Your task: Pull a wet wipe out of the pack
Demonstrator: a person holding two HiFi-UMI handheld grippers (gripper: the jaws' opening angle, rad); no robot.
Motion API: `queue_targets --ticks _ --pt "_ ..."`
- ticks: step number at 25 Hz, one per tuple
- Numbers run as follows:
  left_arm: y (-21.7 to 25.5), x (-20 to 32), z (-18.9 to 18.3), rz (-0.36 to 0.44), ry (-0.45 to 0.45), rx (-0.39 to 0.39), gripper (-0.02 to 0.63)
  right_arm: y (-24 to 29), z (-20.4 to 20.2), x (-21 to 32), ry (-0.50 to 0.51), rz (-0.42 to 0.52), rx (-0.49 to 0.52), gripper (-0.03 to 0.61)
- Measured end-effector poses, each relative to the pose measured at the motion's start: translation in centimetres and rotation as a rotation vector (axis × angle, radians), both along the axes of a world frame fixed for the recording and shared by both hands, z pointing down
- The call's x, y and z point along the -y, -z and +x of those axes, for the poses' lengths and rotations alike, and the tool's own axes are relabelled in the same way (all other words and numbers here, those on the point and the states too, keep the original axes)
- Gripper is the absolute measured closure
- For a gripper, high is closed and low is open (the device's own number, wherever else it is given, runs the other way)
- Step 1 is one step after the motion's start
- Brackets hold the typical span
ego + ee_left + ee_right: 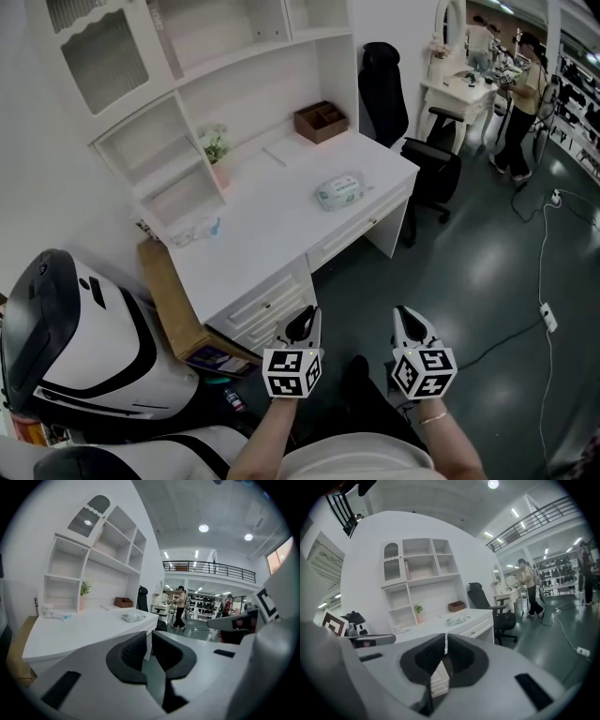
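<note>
Both tongs hang low in front of the person, side by side and well short of the worktop (272, 225). The left tongs (302, 324) (149, 637) stand a crack apart with nothing between them. The right tongs (411, 324) (446, 639) are closed, pads all but meeting, and also empty.

One wipe pack (339, 191) (132, 617) (457, 619) lies flat on the white worktop, near its right end and well away from both tongs. Behind it, by the wall, stands one brown box (321, 121). One potted plant (216, 148) sits at the foot of the shelf unit (178, 112). One black chair (382, 89) is parked past the worktop's right end. One cardboard box (169, 309) leans at its left end. One person (525, 94) stands at a far table.
</note>
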State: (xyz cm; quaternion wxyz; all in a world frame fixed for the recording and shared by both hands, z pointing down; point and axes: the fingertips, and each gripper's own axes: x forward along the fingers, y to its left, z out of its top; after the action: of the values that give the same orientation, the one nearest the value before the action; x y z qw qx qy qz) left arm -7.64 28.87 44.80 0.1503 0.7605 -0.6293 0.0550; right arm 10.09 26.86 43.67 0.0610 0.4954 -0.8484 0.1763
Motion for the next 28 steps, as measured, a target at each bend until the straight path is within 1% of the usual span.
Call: queue_targets --ticks 10,20,28 --pt "-1.0 5.6 -0.2 -0.023 0.017 0.003 0.545 -1.2 0.3 5.5 0.002 -0.040 -0.002 0.551" --pt "-0.6 13.8 0.8 -0.023 0.037 0.033 0.525 -0.3 0.6 14.1 0.043 -0.017 0.007 0.551" --pt "0.4 18.3 1.2 -0.021 0.068 0.072 0.511 0.4 0.4 19.0 0.092 -0.010 0.033 0.550"
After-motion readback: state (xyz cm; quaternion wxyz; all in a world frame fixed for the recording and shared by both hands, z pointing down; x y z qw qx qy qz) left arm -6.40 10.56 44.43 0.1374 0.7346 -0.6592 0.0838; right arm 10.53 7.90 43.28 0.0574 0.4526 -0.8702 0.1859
